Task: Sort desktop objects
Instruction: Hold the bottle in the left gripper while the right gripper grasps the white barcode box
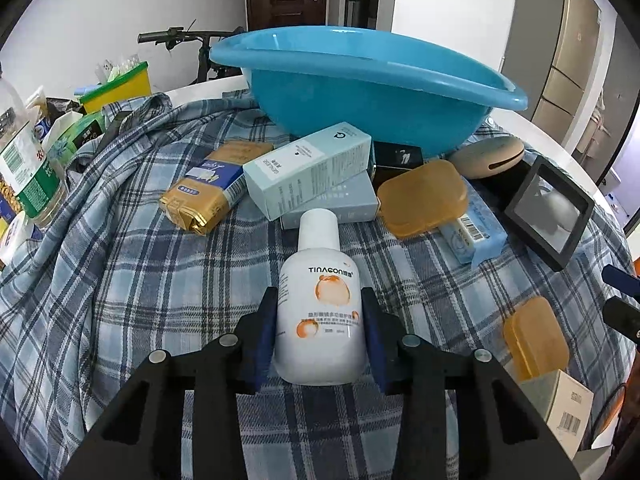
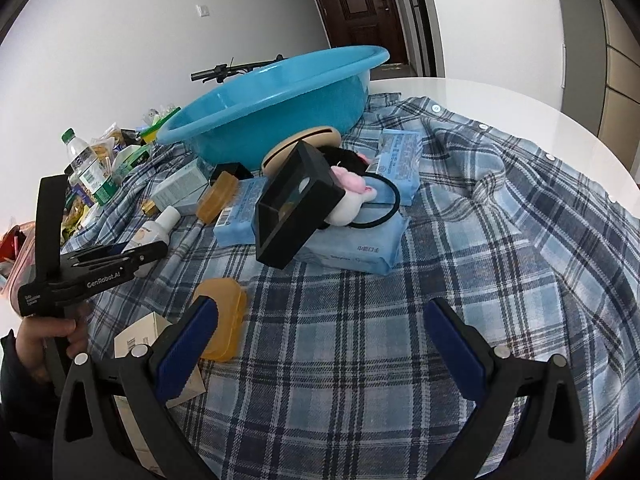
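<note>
The left gripper [image 1: 320, 332] has its fingers [image 1: 264, 332] clamped on the white bottle [image 1: 320, 304]. The bottle lies on the plaid cloth [image 1: 120, 280] that covers the counter [image 2: 520, 96]. Its long way runs straight out from the fingers, with the cap at 12 o'clock and the fat end close to the camera. One finger presses each side of the fat part.

The blue tub [image 1: 360, 80] sits farther off at 12 o'clock, past a pile of boxes [image 1: 308, 168]. I think the bottle goes in there next, so the lift has to go up and over that pile.

The right gripper [image 2: 320, 344] has its fingers [image 2: 184, 344] wide apart with only cloth between them. An orange case [image 2: 224, 320] lies just by its left finger. From the right gripper, the bottle is far off at 10 o'clock, so the left hand [image 2: 44, 340] is the near one.
</note>
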The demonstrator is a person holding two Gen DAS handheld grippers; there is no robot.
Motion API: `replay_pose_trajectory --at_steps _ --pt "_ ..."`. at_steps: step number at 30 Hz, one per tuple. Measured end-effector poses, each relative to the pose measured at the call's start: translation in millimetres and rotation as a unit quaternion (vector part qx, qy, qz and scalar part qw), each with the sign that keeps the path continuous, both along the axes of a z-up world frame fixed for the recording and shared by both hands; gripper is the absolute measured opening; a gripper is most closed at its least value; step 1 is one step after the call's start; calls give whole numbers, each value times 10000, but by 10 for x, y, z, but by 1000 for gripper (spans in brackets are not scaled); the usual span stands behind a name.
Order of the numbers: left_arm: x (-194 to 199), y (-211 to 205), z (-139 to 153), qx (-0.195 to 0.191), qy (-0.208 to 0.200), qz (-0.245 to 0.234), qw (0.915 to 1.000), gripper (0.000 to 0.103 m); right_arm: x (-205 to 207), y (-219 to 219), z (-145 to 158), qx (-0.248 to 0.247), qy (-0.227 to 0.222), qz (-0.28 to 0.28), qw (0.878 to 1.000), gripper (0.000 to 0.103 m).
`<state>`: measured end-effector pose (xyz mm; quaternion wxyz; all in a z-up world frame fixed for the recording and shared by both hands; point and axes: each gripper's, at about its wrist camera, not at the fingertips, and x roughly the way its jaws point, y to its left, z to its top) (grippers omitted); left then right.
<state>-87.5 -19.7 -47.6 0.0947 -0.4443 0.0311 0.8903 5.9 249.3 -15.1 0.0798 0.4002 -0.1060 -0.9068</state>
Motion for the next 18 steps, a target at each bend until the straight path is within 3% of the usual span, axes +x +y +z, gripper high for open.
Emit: replay_pose_trajectory --at_steps 1,4,6,7,9,10,18 --pt "-15 12 -13 -32 -23 20 10000 45 0 -1 1 5 -4 7 10000 102" --pt "-93 25 -46 -246 -8 214 9995 73 9 1 13 51 14 10 10000 102" --pt "-110 20 -32 -149 77 176 9997 73 14 13 20 79 24 -9 10000 102" --pt "-113 25 -25 -105 110 123 9998 73 10 20 20 82 20 -20 10000 102" --pt "-106 53 -16 -137 184 35 9997 47 3 25 14 57 -4 -39 10000 102" --pt "-103 60 -20 -164 169 15 9997 41 -3 27 12 42 -11 -40 10000 102" --pt "14 26 54 23 162 38 9999 42 -26 -135 20 130 -38 258 9996 102"
